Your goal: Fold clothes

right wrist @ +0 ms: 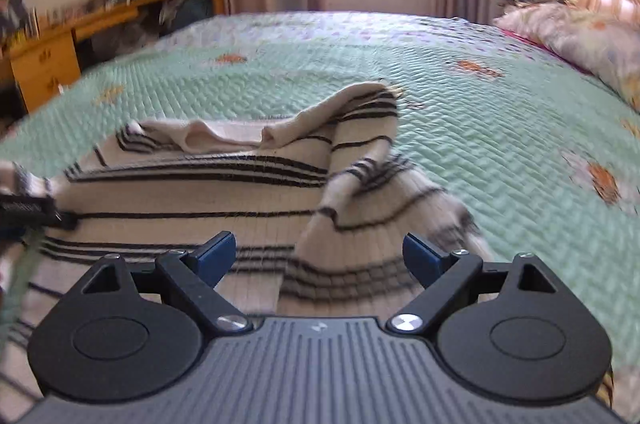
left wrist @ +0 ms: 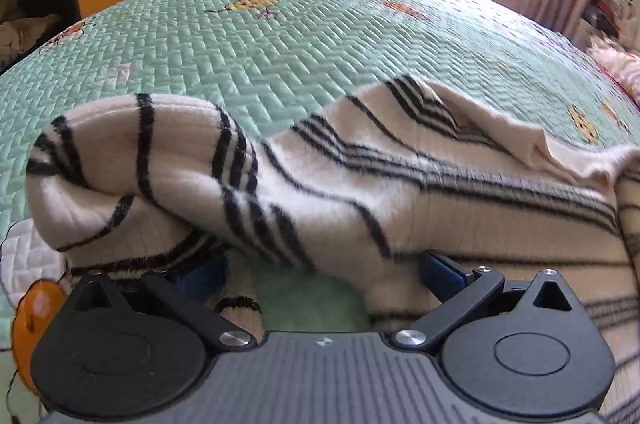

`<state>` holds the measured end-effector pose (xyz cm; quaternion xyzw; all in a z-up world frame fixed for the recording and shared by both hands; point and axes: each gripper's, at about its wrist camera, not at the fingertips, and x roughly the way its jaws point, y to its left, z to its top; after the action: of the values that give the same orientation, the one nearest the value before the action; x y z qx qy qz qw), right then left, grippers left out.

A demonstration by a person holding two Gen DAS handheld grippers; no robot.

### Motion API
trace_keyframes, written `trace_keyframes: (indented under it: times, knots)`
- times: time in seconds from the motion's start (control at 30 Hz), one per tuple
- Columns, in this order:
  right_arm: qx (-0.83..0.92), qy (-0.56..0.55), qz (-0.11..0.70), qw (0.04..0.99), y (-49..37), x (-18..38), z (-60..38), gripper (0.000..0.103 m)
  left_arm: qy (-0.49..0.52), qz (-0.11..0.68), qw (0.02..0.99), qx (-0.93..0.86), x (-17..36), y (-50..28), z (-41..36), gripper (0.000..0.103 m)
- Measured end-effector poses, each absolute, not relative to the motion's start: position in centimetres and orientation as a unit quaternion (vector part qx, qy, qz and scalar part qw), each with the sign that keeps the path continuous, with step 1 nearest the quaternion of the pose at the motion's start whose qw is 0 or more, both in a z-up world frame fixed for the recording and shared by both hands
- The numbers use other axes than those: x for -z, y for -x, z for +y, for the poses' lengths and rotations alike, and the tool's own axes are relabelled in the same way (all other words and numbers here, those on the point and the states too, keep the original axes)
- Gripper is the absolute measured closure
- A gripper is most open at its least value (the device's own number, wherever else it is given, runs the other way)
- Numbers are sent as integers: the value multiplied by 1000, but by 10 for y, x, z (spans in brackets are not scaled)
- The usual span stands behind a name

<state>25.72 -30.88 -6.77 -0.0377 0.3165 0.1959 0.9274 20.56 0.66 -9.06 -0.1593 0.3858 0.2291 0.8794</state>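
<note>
Both grippers, L (left wrist: 320, 264) & R (right wrist: 320, 256), splayed wide over striped sweater (left wrist: 360, 192) on bedspread (left wrist: 240, 44), prob. holding nothing.

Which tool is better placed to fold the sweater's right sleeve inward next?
Right. The right tool is open above the cream black-striped knit sweater's right sleeve; the left tool sits at the opposite sleeve.

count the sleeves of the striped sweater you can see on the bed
2. The left sleeve is bunched up over the left gripper. The right sleeve lies folded across the sweater, ahead of the open right gripper.
</note>
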Motion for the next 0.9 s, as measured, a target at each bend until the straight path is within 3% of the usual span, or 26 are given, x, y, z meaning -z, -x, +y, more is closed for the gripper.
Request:
trace_keyframes:
  times: [0.13,0.17,0.23,0.27,0.3,0.33,0.37,0.4,0.5,0.73,0.9]
  knots:
    - [-173,75,343,920,-283,89,-292,19,157,375,888,-214,88,-221,9,1]
    - [-173,74,337,922,-283,89,-296,27,154,369,892,-209,87,-222,8,2]
    - [-171,70,327,927,-283,88,-302,50,143,362,900,-197,86,-224,8,19]
    - [-170,74,317,930,-282,85,-308,68,140,362,901,-191,87,-226,8,34]
    - [-173,80,308,932,-283,83,-310,79,140,361,902,-191,87,-227,9,44]
    - [-176,86,298,934,-283,81,-313,87,140,359,903,-192,86,-228,9,50]
    - [-171,100,284,938,-283,78,-317,94,136,358,904,-189,84,-229,7,67]
    - [-166,113,269,942,-283,74,-320,94,130,357,906,-188,82,-231,5,78]
    - [-157,128,226,953,-284,55,-333,94,112,347,911,-194,76,-233,-2,82]
    - [-104,161,142,971,-305,-1,-375,94,62,279,937,-202,18,-237,3,83]
    - [-74,154,127,977,-331,-34,-400,94,-3,220,948,-228,-37,-256,11,84]
